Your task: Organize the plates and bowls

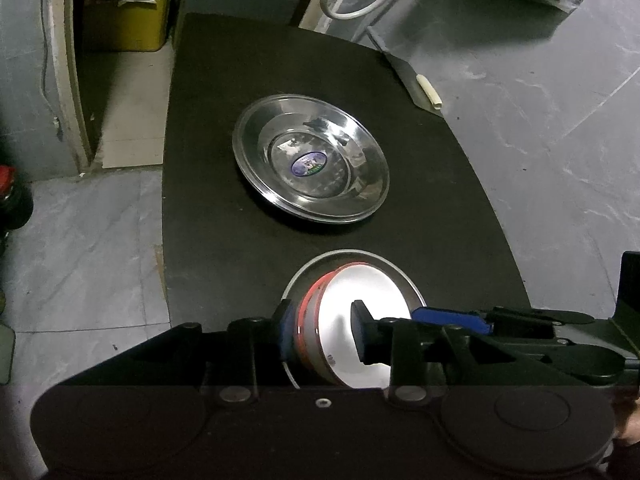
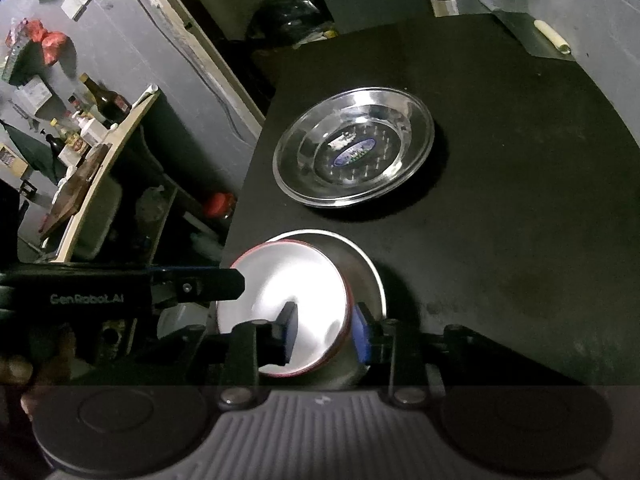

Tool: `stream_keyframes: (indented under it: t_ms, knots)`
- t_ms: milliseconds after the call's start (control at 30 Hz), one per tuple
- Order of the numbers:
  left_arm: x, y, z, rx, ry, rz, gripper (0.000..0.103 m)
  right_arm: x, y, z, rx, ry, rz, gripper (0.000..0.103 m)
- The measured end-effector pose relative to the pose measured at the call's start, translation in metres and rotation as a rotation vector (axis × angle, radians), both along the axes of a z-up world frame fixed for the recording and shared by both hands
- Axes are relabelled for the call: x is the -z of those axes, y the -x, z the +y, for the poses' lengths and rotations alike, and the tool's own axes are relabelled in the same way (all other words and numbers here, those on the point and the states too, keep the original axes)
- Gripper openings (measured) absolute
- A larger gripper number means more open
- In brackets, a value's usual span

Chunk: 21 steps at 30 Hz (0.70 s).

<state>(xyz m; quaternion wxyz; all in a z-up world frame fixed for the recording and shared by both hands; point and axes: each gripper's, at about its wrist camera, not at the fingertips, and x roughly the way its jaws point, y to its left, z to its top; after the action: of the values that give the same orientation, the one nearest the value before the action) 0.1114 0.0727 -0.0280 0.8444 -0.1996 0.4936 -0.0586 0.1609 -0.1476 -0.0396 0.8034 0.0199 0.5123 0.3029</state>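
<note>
A red-and-white bowl (image 1: 360,312) (image 2: 280,304) is held tilted over a steel bowl (image 1: 360,258) (image 2: 368,276) at the near edge of the black table (image 1: 220,220) (image 2: 520,240). My left gripper (image 1: 324,332) is shut on the bowl's left rim, one finger inside, one outside. My right gripper (image 2: 326,334) is shut on its right rim; it also shows in the left wrist view (image 1: 452,316). A steel plate (image 1: 310,164) (image 2: 354,152) with a blue sticker lies further back, apart from both grippers.
A grey cleaver with a pale handle (image 1: 416,84) (image 2: 536,36) lies at the table's far right corner. A yellow crate (image 1: 124,24) stands on the floor behind. A shelf with bottles (image 2: 92,120) is to the left. Grey tiled floor surrounds the table.
</note>
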Motion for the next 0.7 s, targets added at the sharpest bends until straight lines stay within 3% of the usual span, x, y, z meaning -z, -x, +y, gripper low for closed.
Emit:
stream_keyframes:
  t_ms: [133,300,433,500,633,700]
  knots:
    - [-0.003,0.001,0.005,-0.016,0.008,-0.021,0.041,-0.001,-0.001,0.000,-0.001,-0.009,-0.006,0.046]
    - [-0.008,0.004,0.010,-0.045,-0.002,-0.067,0.075,-0.003,0.000,0.000,-0.005,-0.018,-0.015,0.063]
    - [-0.010,0.003,0.015,-0.074,0.001,-0.081,0.091,-0.008,0.002,0.001,-0.008,-0.024,-0.049,0.079]
    - [-0.010,0.002,0.019,-0.086,-0.001,-0.081,0.101,-0.010,0.002,0.000,-0.005,-0.032,-0.059,0.092]
    - [-0.010,0.003,0.025,-0.109,-0.039,-0.086,0.102,-0.012,0.001,-0.004,0.030,-0.031,-0.081,0.103]
    - [-0.010,0.004,0.029,-0.130,-0.062,-0.091,0.102,-0.012,-0.001,-0.008,0.060,-0.024,-0.102,0.103]
